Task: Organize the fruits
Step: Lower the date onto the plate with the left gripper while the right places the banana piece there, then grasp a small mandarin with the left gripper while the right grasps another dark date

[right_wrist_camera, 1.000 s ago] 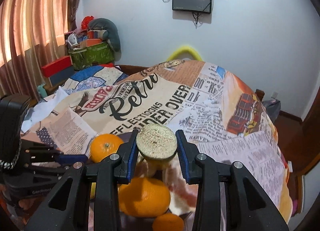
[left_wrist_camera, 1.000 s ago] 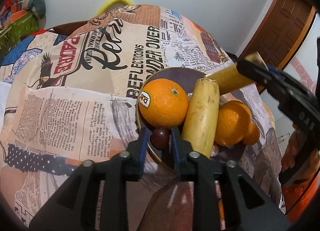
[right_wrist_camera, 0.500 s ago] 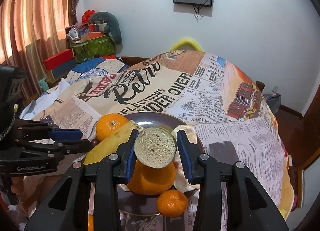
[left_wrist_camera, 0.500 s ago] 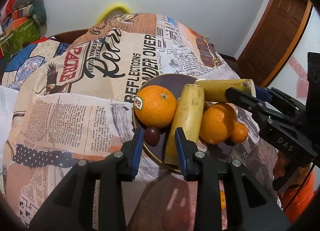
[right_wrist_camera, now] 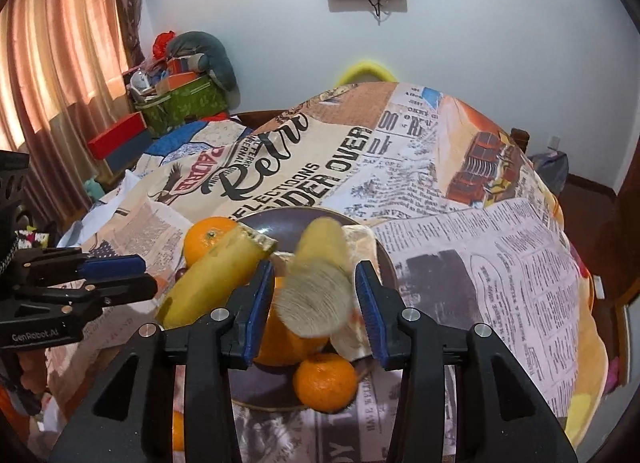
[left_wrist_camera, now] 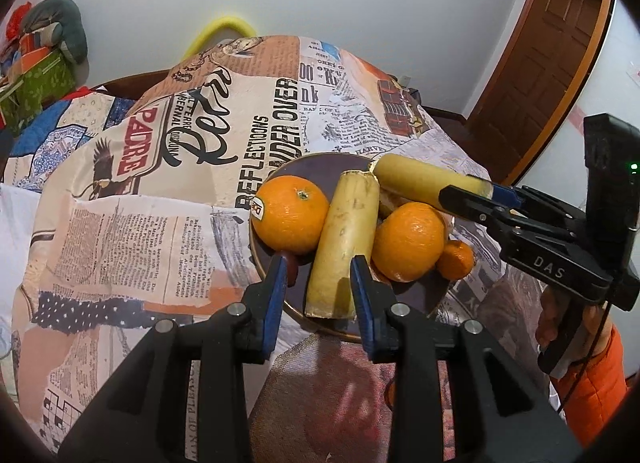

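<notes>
A dark bowl (left_wrist_camera: 320,167) on the newsprint cloth holds a stickered orange (left_wrist_camera: 290,219), a second orange (left_wrist_camera: 408,241), a small mandarin (left_wrist_camera: 456,259), a cut banana piece (left_wrist_camera: 344,247) and a dark grape (left_wrist_camera: 293,269). My left gripper (left_wrist_camera: 319,287) hovers above the bowl's near rim, open with nothing between its pads. The grape lies just past its left finger. My right gripper (right_wrist_camera: 314,295) is over the bowl with its jaws opening. A second banana piece (right_wrist_camera: 320,263) sits blurred between them, free of the pads and tilted down onto the second orange (right_wrist_camera: 280,347).
The printed tablecloth (left_wrist_camera: 120,223) covers the whole round table. Another orange fruit (right_wrist_camera: 178,431) lies on the cloth near the bowl's front left. A hand in an orange sleeve (left_wrist_camera: 580,363) holds the right gripper. A wooden door (left_wrist_camera: 552,63) stands at the right, boxes and curtains at the left.
My left gripper let go of the grape and rose back from the bowl. My right gripper carried the second banana piece down over the bowl, and its jaws widened around it.
</notes>
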`<act>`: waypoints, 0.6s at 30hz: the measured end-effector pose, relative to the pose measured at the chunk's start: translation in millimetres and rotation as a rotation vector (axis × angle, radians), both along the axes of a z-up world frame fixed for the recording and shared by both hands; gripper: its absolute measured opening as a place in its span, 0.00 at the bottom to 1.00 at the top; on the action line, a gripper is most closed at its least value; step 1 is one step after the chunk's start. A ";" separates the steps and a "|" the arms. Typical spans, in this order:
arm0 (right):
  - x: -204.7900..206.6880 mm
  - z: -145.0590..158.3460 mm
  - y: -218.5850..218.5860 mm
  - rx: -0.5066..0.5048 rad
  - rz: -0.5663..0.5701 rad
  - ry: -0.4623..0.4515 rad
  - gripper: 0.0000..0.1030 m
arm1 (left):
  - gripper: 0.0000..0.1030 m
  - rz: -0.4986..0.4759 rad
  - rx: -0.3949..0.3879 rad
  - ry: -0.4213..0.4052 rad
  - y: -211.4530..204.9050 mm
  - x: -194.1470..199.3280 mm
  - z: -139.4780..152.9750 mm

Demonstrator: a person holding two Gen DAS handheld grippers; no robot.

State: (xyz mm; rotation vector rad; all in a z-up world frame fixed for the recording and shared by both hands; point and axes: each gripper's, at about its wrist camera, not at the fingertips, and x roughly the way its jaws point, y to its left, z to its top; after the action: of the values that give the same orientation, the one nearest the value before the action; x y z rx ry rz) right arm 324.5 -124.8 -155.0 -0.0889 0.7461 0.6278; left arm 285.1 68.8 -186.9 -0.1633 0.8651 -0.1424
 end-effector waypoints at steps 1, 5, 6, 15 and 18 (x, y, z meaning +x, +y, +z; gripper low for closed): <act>0.9 -2.6 -2.3 0.003 -0.001 0.006 0.40 | 0.31 -0.001 -0.001 0.002 -0.8 0.2 -0.5; 6.2 -11.7 -11.5 0.036 -0.001 0.054 0.40 | 0.31 -0.006 0.004 0.012 -4.9 1.5 -3.7; 7.5 -12.5 -13.8 0.051 -0.003 0.068 0.40 | 0.31 -0.008 0.004 0.014 -5.8 1.5 -4.4; 4.5 -14.1 -23.9 0.036 -0.021 0.086 0.40 | 0.31 -0.010 0.012 0.019 -11.4 -3.0 -1.7; -2.6 -8.9 -28.9 0.029 -0.027 0.068 0.40 | 0.31 -0.006 0.009 0.015 -12.9 -7.3 2.6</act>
State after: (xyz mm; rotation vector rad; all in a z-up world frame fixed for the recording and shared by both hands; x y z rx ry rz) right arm 321.9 -153.7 -163.9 -0.0307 0.8024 0.6185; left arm 277.8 55.9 -184.3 -0.1532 0.8806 -0.1429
